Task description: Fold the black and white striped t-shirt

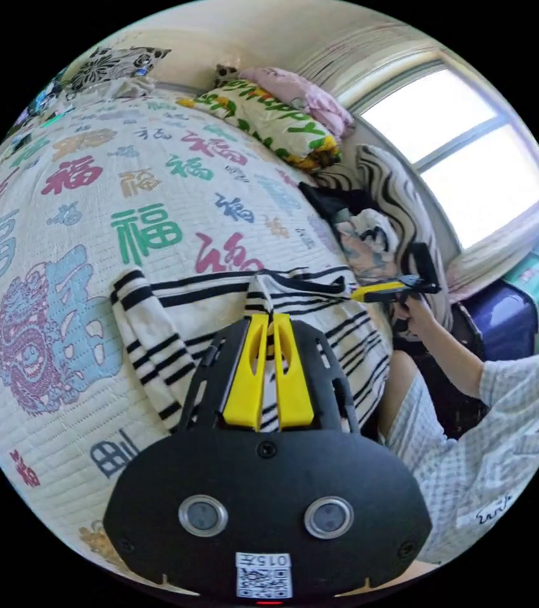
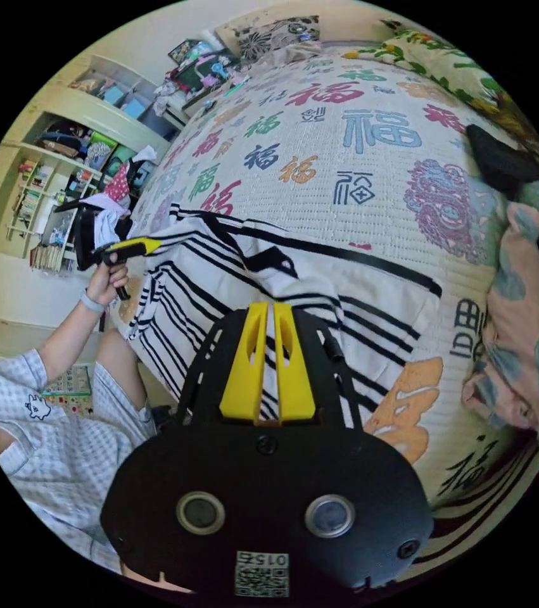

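Observation:
The black and white striped t-shirt (image 1: 212,294) lies across the near edge of a bed, one sleeve (image 1: 149,335) spread to the left. In the left gripper view my left gripper (image 1: 268,316) is shut on a raised fold of the shirt's top edge. The right gripper (image 1: 356,294), held in a hand, pinches the same edge further right, by the black neckline. In the right gripper view my right gripper (image 2: 268,307) is shut on the shirt (image 2: 218,272) just below the collar, and the left gripper (image 2: 155,242) holds the far corner.
A quilt (image 1: 123,190) printed with coloured characters covers the bed. Pillows (image 1: 269,120) and a heap of clothes (image 1: 364,234) lie near the window (image 1: 465,145). The person (image 1: 472,418) stands at the bed's edge. Shelves (image 2: 60,177) line the far wall.

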{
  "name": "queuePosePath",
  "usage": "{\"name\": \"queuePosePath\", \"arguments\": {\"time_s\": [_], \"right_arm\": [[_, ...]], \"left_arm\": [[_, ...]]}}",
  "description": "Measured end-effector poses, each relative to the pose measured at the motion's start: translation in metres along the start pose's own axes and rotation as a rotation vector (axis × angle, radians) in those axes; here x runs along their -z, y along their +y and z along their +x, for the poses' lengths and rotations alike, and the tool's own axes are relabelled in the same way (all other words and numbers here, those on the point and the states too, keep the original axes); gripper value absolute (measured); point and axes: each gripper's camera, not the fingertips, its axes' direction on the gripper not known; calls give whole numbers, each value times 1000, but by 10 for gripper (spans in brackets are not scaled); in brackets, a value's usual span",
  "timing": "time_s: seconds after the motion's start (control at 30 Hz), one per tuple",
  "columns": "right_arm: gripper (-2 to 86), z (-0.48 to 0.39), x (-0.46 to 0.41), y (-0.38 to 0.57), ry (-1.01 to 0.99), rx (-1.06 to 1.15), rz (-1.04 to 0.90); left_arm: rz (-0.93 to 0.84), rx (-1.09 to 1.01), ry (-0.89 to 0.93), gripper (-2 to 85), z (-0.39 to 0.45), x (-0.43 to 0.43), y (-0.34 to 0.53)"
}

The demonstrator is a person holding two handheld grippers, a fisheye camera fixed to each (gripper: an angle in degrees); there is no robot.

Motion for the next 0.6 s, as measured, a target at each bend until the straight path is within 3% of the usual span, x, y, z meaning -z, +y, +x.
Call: {"name": "queuePosePath", "arguments": {"time_s": [0.1, 0.17, 0.27, 0.5, 0.6], "right_arm": [[73, -4, 38, 53, -126, -74, 133], [103, -18, 40, 92, -318, -105, 160], [130, -30, 25, 114, -528, -145, 149], [107, -35, 17, 142, -483, -252, 167], [57, -26, 24, 159, -619, -324, 304]], "left_arm": [[-10, -124, 74, -6, 63, -13, 50], [-23, -161, 113, -7, 92, -29, 81], [-38, -109, 161, -7, 115, -62, 122], [-23, -17, 164, -5, 138, -107, 164], [-91, -66, 122, 6, 152, -123, 168]]}}
